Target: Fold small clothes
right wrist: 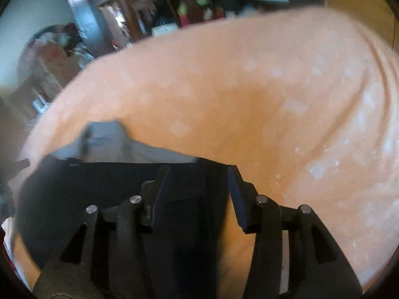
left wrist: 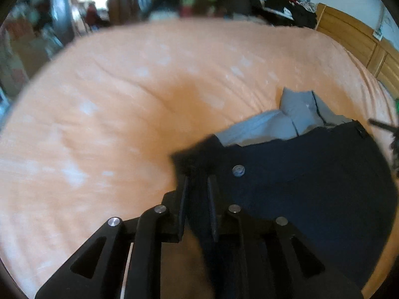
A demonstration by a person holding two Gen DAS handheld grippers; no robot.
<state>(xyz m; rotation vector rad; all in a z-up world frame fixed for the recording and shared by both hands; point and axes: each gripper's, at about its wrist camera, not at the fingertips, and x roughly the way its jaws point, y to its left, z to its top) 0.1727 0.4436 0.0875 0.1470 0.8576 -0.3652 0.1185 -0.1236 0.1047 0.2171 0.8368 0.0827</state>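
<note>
Dark garment (left wrist: 311, 186) corner blurred; lower part cut by frame edge. Clutter beyond bed (left wrist: 112, 112) far edge unreadable.

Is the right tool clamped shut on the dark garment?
No, the right tool stands open, its fingers wide apart over the dark garment.

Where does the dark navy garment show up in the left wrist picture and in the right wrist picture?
Left wrist view: the dark navy garment fills the lower right, its corner between the left hand-held gripper fingers.
Right wrist view: it fills the lower left, under the open right hand-held gripper.
Shared landmark: the pale grey lining at its far edge, on the orange bedsheet.
</note>
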